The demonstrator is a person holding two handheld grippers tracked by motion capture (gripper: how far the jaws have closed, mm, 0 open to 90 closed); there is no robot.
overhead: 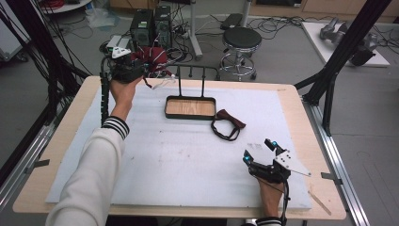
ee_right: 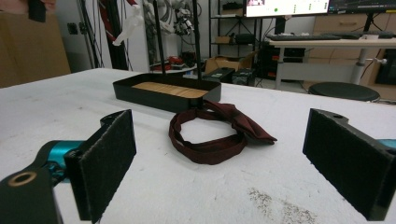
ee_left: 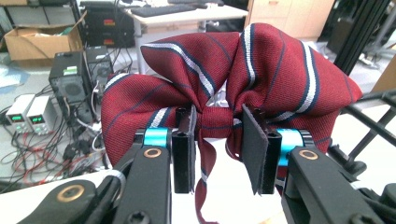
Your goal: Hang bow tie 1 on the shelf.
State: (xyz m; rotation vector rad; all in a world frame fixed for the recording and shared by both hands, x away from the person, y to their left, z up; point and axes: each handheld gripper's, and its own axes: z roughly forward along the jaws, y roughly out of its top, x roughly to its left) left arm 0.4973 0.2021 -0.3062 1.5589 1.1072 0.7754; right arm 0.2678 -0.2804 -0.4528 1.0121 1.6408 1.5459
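Note:
A red bow tie with white and navy stripes (ee_left: 243, 65) is pinched at its centre knot by my left gripper (ee_left: 218, 140). In the high view that left gripper (overhead: 141, 68) holds the striped bow tie (overhead: 153, 56) at the table's far left, beside the black rack (overhead: 190, 77) that rises from a wooden-floored tray (overhead: 167, 107). A dark maroon bow tie (overhead: 228, 123) with its strap looped lies flat on the white mat right of the tray. My right gripper (overhead: 259, 150) rests open near the front right, facing that maroon bow tie (ee_right: 219, 130) with nothing between its pads.
The tray (ee_right: 122, 89) with its two upright rods stands behind the maroon tie. The white mat (overhead: 188, 155) covers most of the wooden table. A black stool (overhead: 241, 40), computers and cables stand on the floor beyond the far edge.

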